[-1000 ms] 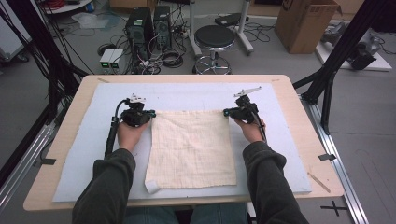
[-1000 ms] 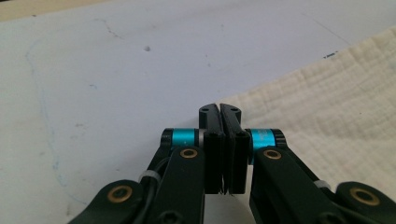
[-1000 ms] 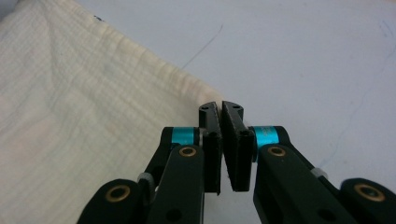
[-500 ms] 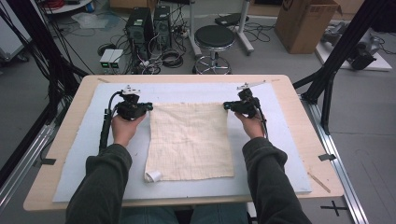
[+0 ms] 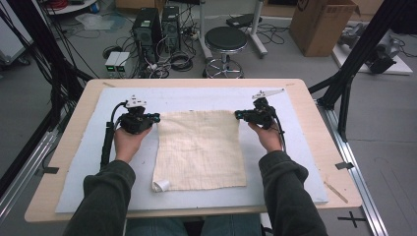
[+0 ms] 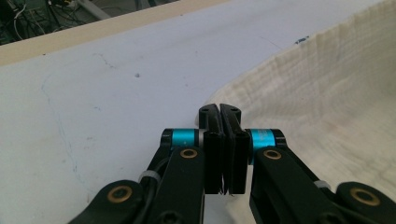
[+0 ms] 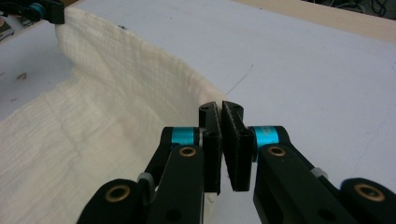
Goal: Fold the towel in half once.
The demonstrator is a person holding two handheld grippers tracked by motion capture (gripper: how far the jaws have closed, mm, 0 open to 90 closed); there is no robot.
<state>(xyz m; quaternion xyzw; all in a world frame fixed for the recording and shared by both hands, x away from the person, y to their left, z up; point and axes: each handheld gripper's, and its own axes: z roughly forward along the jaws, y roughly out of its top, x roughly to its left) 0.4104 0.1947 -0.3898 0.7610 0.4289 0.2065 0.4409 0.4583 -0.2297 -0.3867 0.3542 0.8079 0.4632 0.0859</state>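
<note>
A cream woven cloth lies spread on the pale blue mat, its far edge raised off the surface. My left gripper is shut on the cloth's far left corner, and in the left gripper view the jaws pinch that corner of the cloth. My right gripper is shut on the far right corner; in the right gripper view its jaws clamp the cloth edge. The near left corner of the cloth is curled over.
The mat covers a wooden table. A thin wooden stick lies at the table's near right corner. Beyond the table stand a stool, computer cases, cables and a cardboard box.
Both grippers have carried the cloth's far edge farther from the person and lifted it. The cloth has slid along the mat with them, and the left hand rose more.
</note>
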